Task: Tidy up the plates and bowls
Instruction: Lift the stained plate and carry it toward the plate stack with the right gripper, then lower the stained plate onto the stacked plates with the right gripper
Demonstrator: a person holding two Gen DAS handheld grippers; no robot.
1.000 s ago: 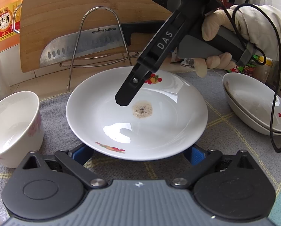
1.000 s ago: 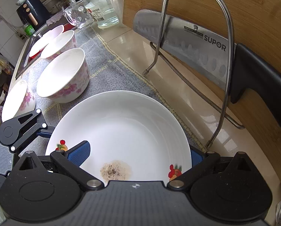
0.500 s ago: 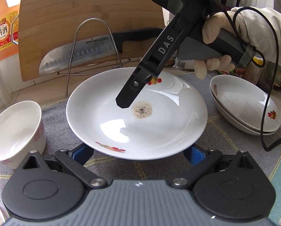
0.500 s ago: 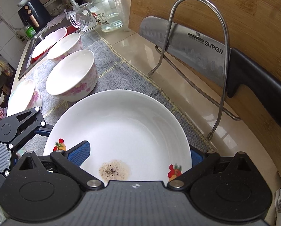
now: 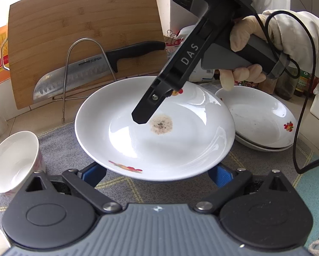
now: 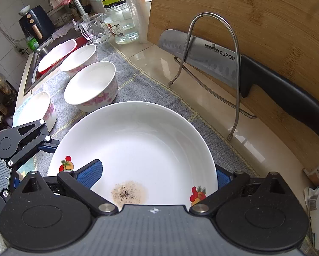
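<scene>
A white plate (image 5: 159, 140) with fruit prints and a brown stain is held above the grey mat; it also shows in the right wrist view (image 6: 142, 145). My right gripper (image 6: 157, 175) grips its far rim, one finger (image 5: 151, 104) over the inside, the other hidden below. My left gripper (image 5: 157, 173) is open, its blue pads under the plate's near rim on either side. Two stacked plates (image 5: 264, 117) lie to the right. White bowls with pink flowers (image 6: 91, 87) (image 6: 79, 60) (image 6: 38, 108) stand to the left; one shows in the left wrist view (image 5: 12, 160).
A bamboo cutting board (image 5: 84, 36) leans at the back behind a wire rack (image 6: 215, 72) holding a knife (image 5: 91, 68). A sink (image 6: 52, 57) with a pink basin, a glass mug (image 6: 95, 29) and a jar (image 6: 121, 21) lie far left. Bottles (image 5: 302, 83) stand at the right.
The plate has risen off the mat and moved right toward the stacked plates, held by the right gripper. The left gripper follows beneath its near rim.
</scene>
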